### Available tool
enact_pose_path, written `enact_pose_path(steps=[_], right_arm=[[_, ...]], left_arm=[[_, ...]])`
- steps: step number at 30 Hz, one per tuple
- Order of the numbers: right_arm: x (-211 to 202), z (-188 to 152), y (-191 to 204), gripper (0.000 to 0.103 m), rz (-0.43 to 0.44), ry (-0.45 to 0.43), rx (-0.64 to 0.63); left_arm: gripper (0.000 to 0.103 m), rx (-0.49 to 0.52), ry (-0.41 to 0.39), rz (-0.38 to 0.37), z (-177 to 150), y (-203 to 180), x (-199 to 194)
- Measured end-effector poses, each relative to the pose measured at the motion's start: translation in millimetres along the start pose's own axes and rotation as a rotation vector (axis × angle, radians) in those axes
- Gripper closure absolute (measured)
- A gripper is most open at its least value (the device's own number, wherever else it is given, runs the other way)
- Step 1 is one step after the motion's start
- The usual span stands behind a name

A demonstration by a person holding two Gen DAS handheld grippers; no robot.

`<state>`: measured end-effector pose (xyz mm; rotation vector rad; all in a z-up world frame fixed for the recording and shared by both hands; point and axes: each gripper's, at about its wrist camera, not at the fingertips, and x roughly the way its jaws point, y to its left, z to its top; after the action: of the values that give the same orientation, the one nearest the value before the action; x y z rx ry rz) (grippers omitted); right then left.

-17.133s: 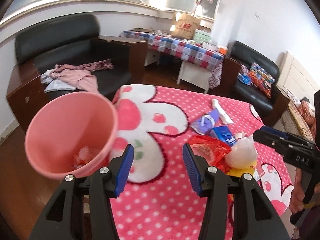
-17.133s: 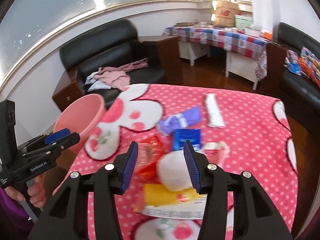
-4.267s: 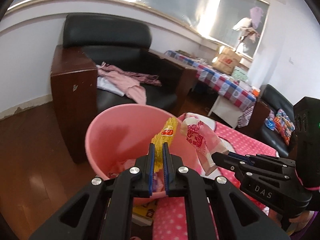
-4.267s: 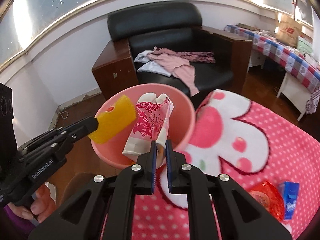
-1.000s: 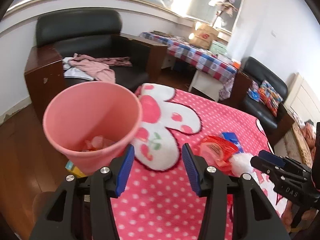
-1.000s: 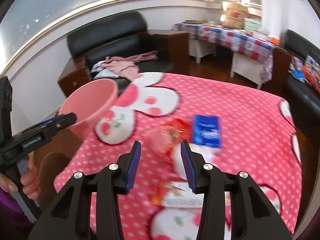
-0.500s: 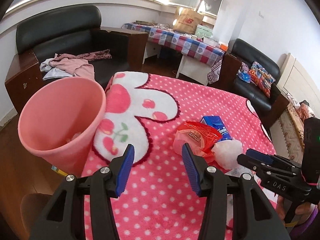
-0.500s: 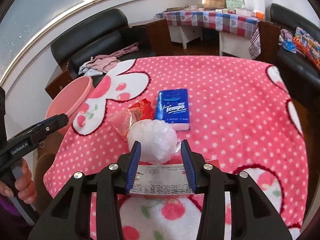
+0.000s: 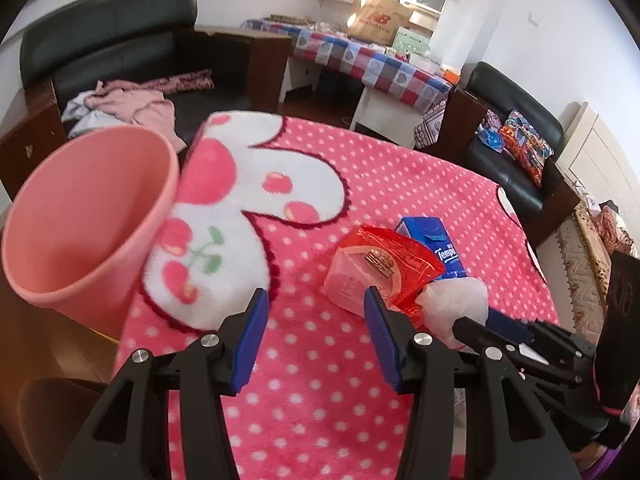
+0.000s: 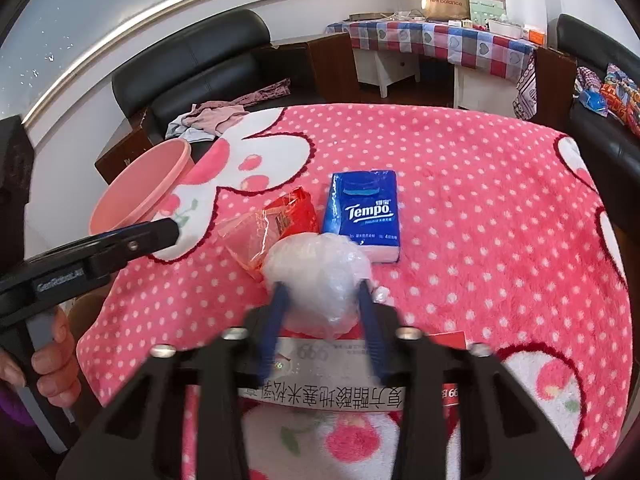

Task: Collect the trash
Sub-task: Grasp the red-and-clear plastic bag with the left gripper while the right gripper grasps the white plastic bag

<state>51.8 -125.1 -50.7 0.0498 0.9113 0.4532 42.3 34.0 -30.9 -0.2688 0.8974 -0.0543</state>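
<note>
A pink bin (image 9: 84, 216) stands at the left edge of the pink polka-dot blanket (image 9: 380, 168); it also shows in the right wrist view (image 10: 136, 188). My right gripper (image 10: 320, 290) is open, its fingers on either side of a crumpled white plastic ball (image 10: 320, 276) that rests on the blanket. My left gripper (image 9: 316, 308) is open and empty, just short of a red and clear wrapper (image 9: 380, 268). A blue Tempo tissue pack (image 10: 364, 210) lies behind the ball. A white paper packet (image 10: 320, 384) lies under my right gripper.
A black armchair with pink clothes (image 9: 132, 100) stands behind the bin. A checked table (image 10: 440, 36) with a brown paper bag is at the back. Another black chair (image 9: 516, 120) is at the right.
My right gripper has moved down and forward so its fingers now straddle the white plastic ball. My left gripper has moved closer to the red wrapper.
</note>
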Motion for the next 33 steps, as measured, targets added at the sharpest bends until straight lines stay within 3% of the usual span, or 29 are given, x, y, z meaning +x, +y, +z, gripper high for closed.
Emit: enact_pose_path(steps=[4, 10, 15, 21, 25, 33], right_arm=[[-3.9, -1.8, -0.8, 0.083, 0.02, -0.008, -0.001], [-7.3, -2.3, -3.0, 0.084, 0.027, -0.018, -0.001], [-8.9, -3.4, -4.6, 0.084, 0.027, -0.018, 0.001], [-10.3, -4.5, -5.3, 0.084, 0.03, -0.022, 0.001], [-11.8, -4.6, -4.7, 0.085, 0.029, -0.03, -0.004], [-21.0, -3.6, -0.7, 0.085, 0.024, -0.051, -0.003]], left_arm=[[0.056, -0.016, 0.02, -0.05, 0.7, -7.2, 9.1], [0.064, -0.01, 0.055, -0.083, 3.1, -23.2, 23.2], [0.069, -0.078, 0.082, -0.107, 9.2, -24.7, 37.3], [0.096, -0.103, 0.121, -0.088, 11.8, -24.0, 51.9], [0.103, -0.092, 0.098, -0.077, 10.9, -23.5, 46.6], [0.103, -0.057, 0.008, -0.046, 14.0, -20.0, 20.1]])
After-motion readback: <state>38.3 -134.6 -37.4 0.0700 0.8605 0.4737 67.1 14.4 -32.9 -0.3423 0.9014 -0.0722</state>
